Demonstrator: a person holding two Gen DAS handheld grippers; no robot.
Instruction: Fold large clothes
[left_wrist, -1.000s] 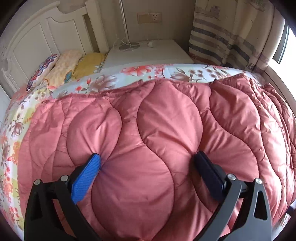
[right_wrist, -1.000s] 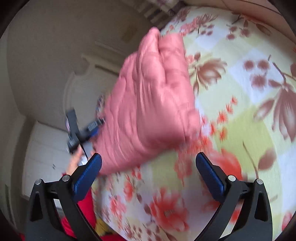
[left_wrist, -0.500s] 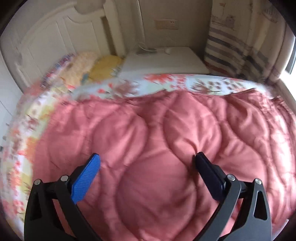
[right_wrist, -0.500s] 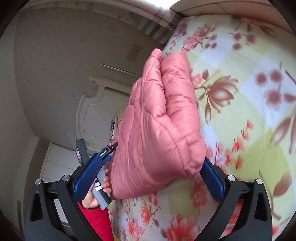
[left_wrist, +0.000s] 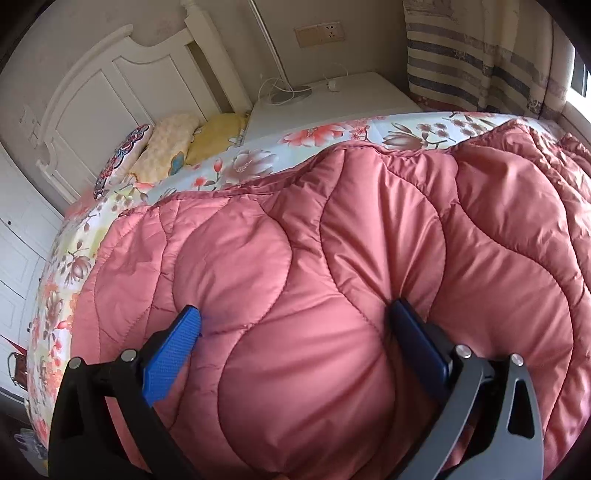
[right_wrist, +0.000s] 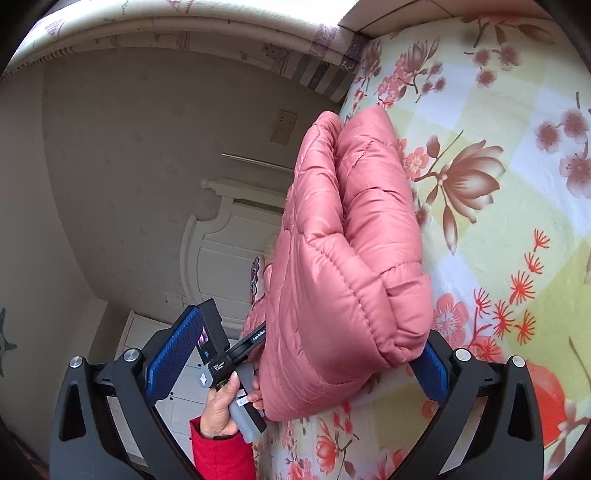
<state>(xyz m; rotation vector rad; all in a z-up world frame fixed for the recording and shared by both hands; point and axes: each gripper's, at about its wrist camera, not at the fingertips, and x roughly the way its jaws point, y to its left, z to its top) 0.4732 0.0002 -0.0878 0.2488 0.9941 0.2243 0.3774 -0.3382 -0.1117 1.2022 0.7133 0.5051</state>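
A large pink quilted coat (left_wrist: 332, 258) lies folded on the bed and fills most of the left wrist view. My left gripper (left_wrist: 295, 328) is open, its blue pads (left_wrist: 173, 354) wide apart and pressed into the padding, which bulges between them. The right wrist view shows the coat's thick folded end (right_wrist: 343, 258) side-on. My right gripper (right_wrist: 301, 358) is open around that end, and its right pad (right_wrist: 428, 369) touches the fabric. A hand (right_wrist: 221, 402) in a red sleeve holds the left gripper's handle (right_wrist: 236, 369) at the coat's far side.
The floral bed sheet (right_wrist: 498, 240) spreads around the coat. Several pillows (left_wrist: 170, 144) lean on the white headboard (left_wrist: 110, 92). A white nightstand (left_wrist: 332, 99) with a cable and a striped curtain (left_wrist: 472, 55) stand beyond the bed.
My right gripper has come up to the coat's folded end, which now sits between its fingers. The left view swung briefly and settled; its pads stay pressed into the coat.
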